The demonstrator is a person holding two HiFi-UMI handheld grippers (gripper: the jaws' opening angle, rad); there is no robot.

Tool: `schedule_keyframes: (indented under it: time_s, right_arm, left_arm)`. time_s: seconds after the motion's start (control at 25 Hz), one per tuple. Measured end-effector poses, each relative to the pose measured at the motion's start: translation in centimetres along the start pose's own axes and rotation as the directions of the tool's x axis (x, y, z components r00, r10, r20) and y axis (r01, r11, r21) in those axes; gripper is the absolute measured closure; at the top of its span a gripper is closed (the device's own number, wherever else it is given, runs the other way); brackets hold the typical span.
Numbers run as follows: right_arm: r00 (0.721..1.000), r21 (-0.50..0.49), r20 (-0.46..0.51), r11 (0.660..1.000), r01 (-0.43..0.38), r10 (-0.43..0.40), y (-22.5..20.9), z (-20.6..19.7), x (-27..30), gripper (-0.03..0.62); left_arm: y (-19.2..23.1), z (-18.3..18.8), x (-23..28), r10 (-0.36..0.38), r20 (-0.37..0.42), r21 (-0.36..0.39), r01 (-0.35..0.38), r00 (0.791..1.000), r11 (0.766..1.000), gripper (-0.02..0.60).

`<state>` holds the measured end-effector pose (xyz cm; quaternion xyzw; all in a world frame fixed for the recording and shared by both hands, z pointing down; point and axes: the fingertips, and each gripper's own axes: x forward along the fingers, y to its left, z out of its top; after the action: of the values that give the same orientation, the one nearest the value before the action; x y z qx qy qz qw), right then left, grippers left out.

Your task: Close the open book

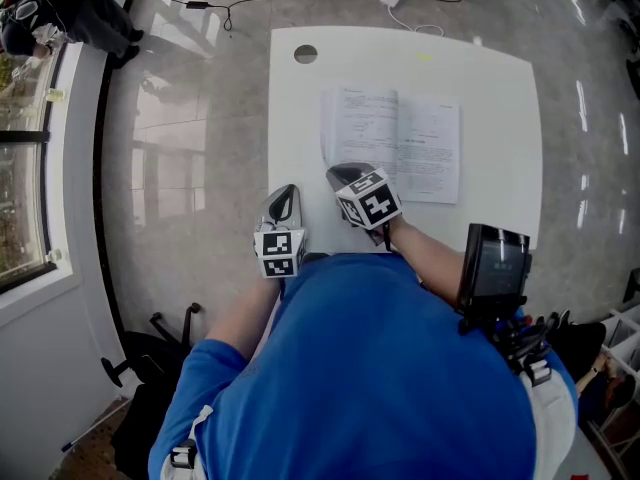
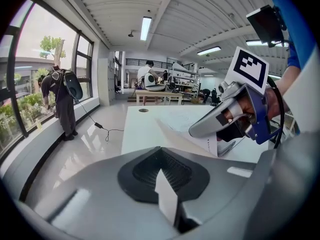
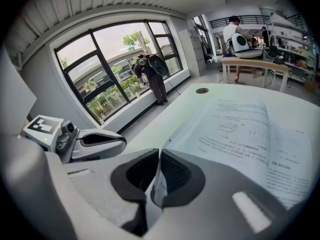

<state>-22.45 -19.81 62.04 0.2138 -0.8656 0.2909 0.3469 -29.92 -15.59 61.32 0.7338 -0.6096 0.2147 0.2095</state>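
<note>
Head view looks down on a white table (image 1: pixel 500 88) with the book (image 1: pixel 400 143) lying open near its middle, printed pages up. The right gripper (image 1: pixel 347 176) sits at the book's near left corner. The right gripper view shows its jaws pinched narrow on the edge of a page (image 3: pixel 159 184), which curls up off the left-hand side. The left gripper (image 1: pixel 285 198) hangs just beside it, over the table's near left edge and apart from the book. The left gripper view shows its jaws drawn together, with only a pale sliver between the pads. Over by the window (image 1: pixel 20 198), another person (image 1: pixel 60 13) stands wearing a backpack
</note>
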Motion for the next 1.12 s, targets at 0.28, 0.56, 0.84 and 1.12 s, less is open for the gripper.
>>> schedule_keyframes:
  time_s: [0.28, 0.56, 0.84, 1.12]
  right_arm:
    - [0.997, -0.029, -0.075, 0.999, 0.031, -0.033, 0.1, -1.4, 1.5, 0.574]
    - [0.990, -0.075, -0.129, 0.996, 0.048, -0.058, 0.3, -2.0, 2.6, 0.567]
    - [0.984, -0.127, -0.164, 0.991, 0.048, -0.068, 0.7, -2.3, 3.1, 0.527]
    - [0.990, -0.123, -0.127, 0.992, 0.037, -0.053, 0.8, -2.2, 3.5, 0.485]
  left_arm:
    - [0.6, 0.1, -0.4, -0.008, -0.007, -0.005, 0.008, 1.000, 1.000, 0.575]
    - [1.1, -0.6, -0.3, -0.016, -0.016, -0.008, 0.016, 1.000, 1.000, 0.575]
    - [1.5, -0.5, -0.5, -0.015, -0.017, -0.004, 0.015, 1.000, 1.000, 0.575]
    - [1.7, -0.6, -0.4, -0.011, -0.019, -0.002, 0.011, 1.000, 1.000, 0.575]
